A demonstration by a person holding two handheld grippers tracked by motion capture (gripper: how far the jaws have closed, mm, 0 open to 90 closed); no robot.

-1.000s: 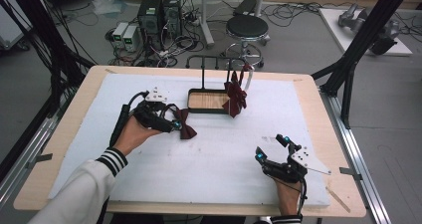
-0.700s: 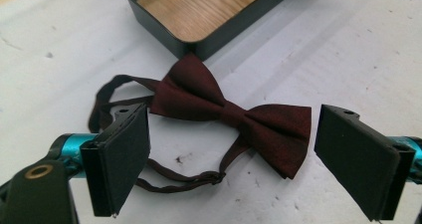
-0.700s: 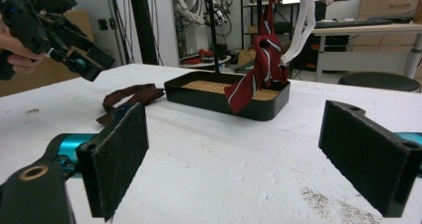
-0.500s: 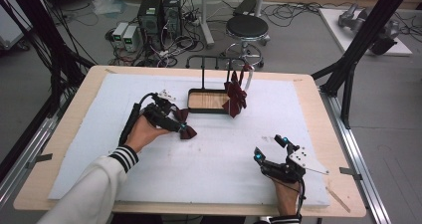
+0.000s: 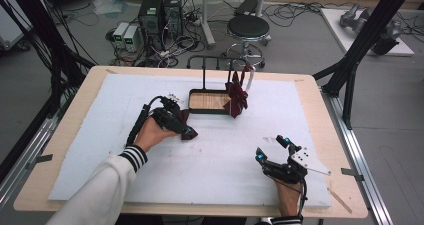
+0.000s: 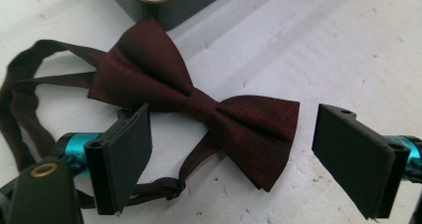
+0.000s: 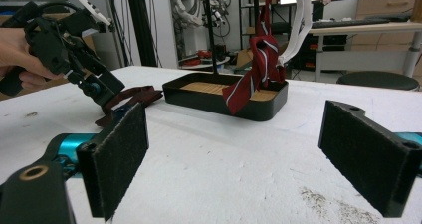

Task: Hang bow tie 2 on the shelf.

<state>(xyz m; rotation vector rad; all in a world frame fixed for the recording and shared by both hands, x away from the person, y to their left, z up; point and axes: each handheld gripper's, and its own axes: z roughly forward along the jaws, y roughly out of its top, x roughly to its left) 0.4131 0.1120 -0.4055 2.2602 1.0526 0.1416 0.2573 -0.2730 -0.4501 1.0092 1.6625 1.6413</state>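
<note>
Left gripper [image 6: 226,149]: jaws apart, with nothing clamped. The bow tie [image 6: 199,104] lies flat on the white table cover [image 6: 348,45] between and just ahead of the jaws; its right wing sits in the gap, its strap [image 6: 20,99] loops out past the left jaw. The tray [image 6: 164,0] stands beyond the bow tie.

Right gripper [image 7: 234,159]: jaws apart, empty. Well ahead of them a striped tie [image 7: 259,59] hangs into the tray [image 7: 224,102].
</note>
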